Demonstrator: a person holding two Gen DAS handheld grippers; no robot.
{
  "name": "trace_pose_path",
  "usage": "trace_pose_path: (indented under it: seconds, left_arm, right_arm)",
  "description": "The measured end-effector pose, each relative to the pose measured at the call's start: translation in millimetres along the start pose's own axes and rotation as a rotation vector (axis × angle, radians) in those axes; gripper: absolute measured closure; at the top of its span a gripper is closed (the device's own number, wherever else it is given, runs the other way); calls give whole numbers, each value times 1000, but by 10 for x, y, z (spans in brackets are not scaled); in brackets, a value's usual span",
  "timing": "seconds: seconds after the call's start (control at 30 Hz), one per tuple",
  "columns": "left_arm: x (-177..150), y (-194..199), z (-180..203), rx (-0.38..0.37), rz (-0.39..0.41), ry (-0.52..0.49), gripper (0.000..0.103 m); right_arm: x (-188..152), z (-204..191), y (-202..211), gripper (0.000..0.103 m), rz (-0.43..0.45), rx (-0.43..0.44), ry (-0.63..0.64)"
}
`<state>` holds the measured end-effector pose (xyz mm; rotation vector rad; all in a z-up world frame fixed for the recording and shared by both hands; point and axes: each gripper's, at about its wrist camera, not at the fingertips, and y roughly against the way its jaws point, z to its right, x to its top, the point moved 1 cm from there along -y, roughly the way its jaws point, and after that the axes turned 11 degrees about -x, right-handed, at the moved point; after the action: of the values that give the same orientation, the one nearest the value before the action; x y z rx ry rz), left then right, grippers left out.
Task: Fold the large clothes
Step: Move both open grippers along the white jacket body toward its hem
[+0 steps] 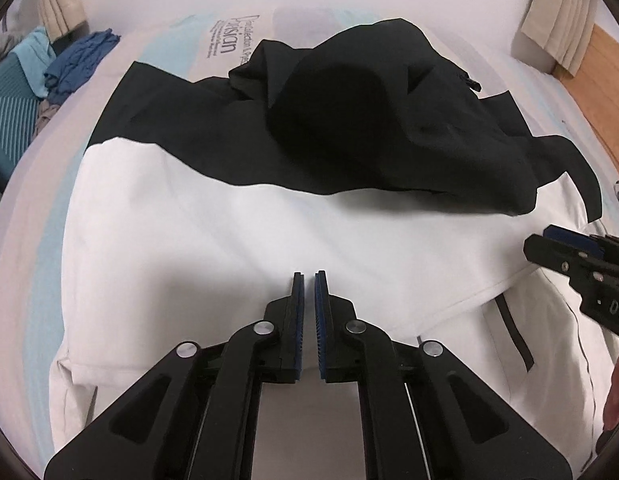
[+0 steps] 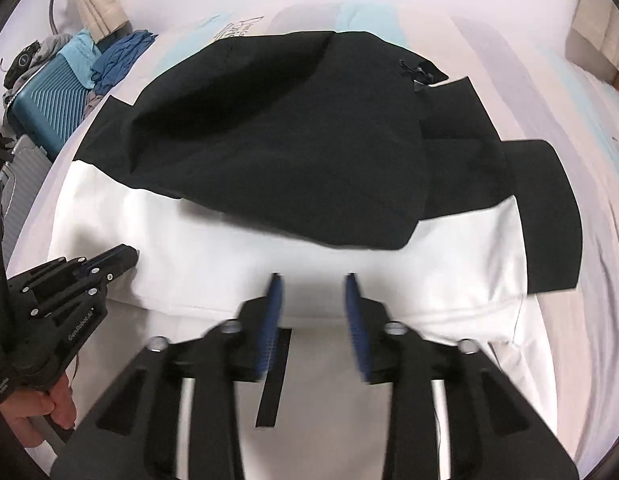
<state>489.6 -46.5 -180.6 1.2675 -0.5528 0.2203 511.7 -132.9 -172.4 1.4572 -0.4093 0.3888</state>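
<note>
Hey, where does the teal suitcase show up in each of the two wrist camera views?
Left wrist view: the teal suitcase sits at the far left edge, cut off by the fisheye rim.
Right wrist view: the teal suitcase is at upper left, beside the bed.
Shared landmark: the crumpled blue clothes lie just right of it in both views, beyond the black and white jacket.

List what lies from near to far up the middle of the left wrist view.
left gripper → white part of the jacket → black part of the jacket → printed bed sheet
</note>
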Motion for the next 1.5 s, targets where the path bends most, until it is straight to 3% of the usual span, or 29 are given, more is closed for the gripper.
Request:
trace_pose_path:
  seconds: [0.03,0.1,0.33,0.53,0.67,1.1,1.3,1.5]
  left_arm:
    - [-4,24,0,-2,5,8,79]
    - [14,92,-2,2,28,19,42]
    - [-48,279,99,-1,78,23,7]
    - [-173,399,101,-18,63,58,6]
    - [-274,457,113,-28,23,42,6]
    - [-440,795,187,-27,20,0,6]
    - [-563,946,281,-5,22,-36,6]
    - [-891,1199,303,35,-10,-28,6]
  right_arm:
    - [-9,-8,16,59,1,1,-6]
    - [-29,-37,51,49,8,2,-12]
    - [-202,67,220,26,40,-7,-8]
    - [-316,123,312,8,59,-50,-10]
    - [-372,151,360,7,55,-77,-5]
    - [-562,303,765,7,64,-117,-2]
    - [-748,428,949,7,75,-93,17]
    - [-1027,554,1131,7,92,-55,87]
